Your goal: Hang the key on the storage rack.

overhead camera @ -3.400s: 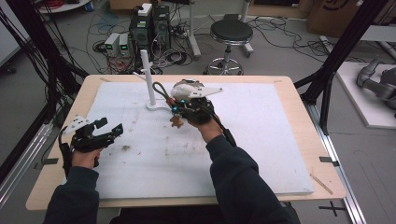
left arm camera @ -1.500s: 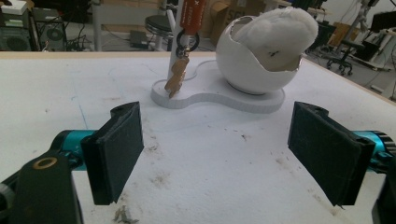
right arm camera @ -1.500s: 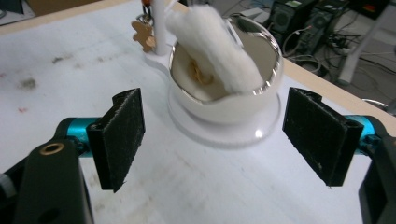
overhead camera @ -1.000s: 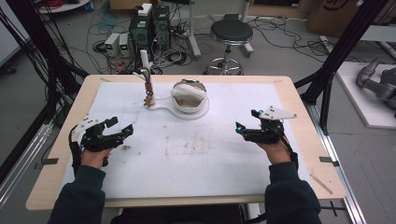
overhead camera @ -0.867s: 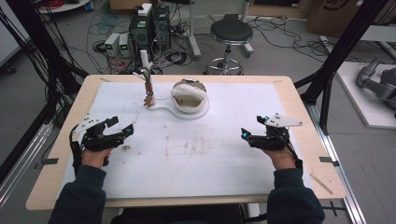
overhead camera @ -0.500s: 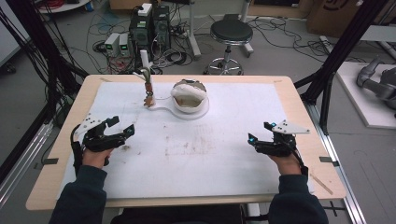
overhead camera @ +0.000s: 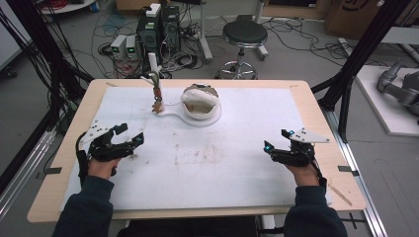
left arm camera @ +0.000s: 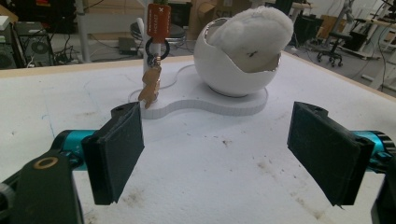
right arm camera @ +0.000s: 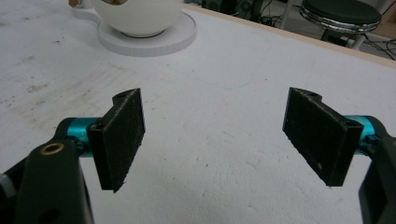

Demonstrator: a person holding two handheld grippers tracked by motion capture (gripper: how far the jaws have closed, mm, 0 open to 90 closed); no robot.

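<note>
A white round bowl (overhead camera: pixel 200 102) with a fluffy white lining stands on a flat white base (overhead camera: pixel 173 116) at the back middle of the table. At the base's left end rises a white post (overhead camera: pixel 153 66) with an orange tag and a small brown key-like piece (left arm camera: pixel 148 87) hanging from a ring. My left gripper (overhead camera: pixel 129 141) rests open at the table's left side, nothing between its jaws. At the right side my right gripper (overhead camera: pixel 275 148) is open and empty too. The bowl (left arm camera: pixel 236 65) and post (left arm camera: pixel 157 28) face the left gripper; the bowl's base (right arm camera: pixel 147 39) lies beyond the right one.
A white mat (overhead camera: pixel 247 163) with brown stains covers the wooden table (overhead camera: pixel 323 123). Behind the table stand a stool (overhead camera: pixel 243 34), computer boxes (overhead camera: pixel 158 24) and cables. Black frame poles (overhead camera: pixel 356 64) rise at both sides.
Earlier the right gripper was at the post and bowl; it has since drawn back to the right and toward the front edge. The left gripper has hardly moved.
</note>
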